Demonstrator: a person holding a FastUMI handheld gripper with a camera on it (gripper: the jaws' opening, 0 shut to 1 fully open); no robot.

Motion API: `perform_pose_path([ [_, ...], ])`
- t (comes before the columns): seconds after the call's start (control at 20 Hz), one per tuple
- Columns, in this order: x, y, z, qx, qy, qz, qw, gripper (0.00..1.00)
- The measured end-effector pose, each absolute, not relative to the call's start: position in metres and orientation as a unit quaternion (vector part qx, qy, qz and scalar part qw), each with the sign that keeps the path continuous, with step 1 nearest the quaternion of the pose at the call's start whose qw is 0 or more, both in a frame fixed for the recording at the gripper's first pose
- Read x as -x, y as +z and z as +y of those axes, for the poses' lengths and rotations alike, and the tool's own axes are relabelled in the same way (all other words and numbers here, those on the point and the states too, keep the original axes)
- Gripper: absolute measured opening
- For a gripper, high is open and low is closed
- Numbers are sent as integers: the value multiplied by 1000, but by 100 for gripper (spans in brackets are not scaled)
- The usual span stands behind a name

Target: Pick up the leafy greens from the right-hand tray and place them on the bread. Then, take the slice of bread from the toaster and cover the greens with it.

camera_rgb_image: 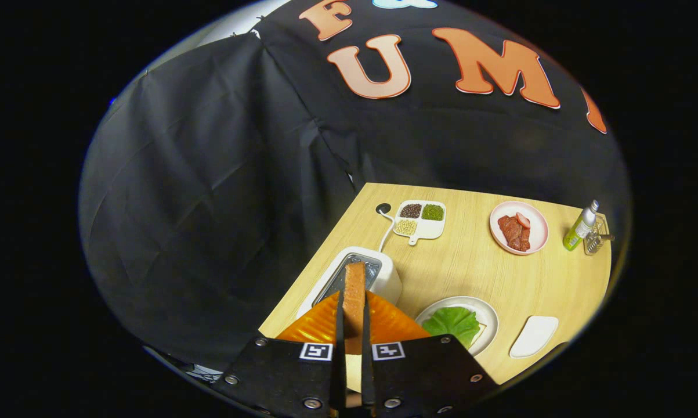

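Your gripper (pixel 353 316) is clamped on the bread slice (pixel 354 290): both orange fingers (pixel 317 325) press its flat faces and you see it edge-on between them. The slice is toasted brown along the crust, paler low down near the finger roots. It stands upright, held above the toaster (pixel 378 278), whose open slot sits just behind and under the slice's top edge; I can't tell if the slice is fully clear of the slot.

The greens (pixel 454 325) are one bright green ruffled leaf, lying flat on a plate (pixel 488 316) just right of your fingers. A pale corner of bread (pixel 477 335) pokes out from under the leaf on the side away from the toaster.

The small white tray (pixel 534 335) sits beside that plate, farther right.

Beyond the toaster: a white divided dish (pixel 421 219) with brown, green and pale grains, and the toaster's cord (pixel 387 229) running up to a hole in the table (pixel 465 267). A pink plate (pixel 519 227) with red meat slices is well beyond the leaf. A green bottle (pixel 579 226) and a small rack (pixel 596 237) are at the far right edge.

You're pointing down at the table from above, tilted, with the fingers over the toaster's near end.
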State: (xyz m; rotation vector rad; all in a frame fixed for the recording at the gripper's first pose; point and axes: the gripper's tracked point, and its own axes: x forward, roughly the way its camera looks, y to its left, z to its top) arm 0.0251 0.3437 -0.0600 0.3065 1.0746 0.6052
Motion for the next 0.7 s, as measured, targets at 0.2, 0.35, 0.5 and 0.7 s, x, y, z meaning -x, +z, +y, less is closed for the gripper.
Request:
perform_pose_path([
  [0.2, -4, -89, 310, -154, 276, 508, 801, 10],
  [0.35, 8, -116, 289, -184, 277, 522, 785, 11],
  [0.5, 12, -139, 274, -199, 280, 525, 779, 10],
  [0.7, 25, -179, 263, -215, 286, 539, 763, 11],
])
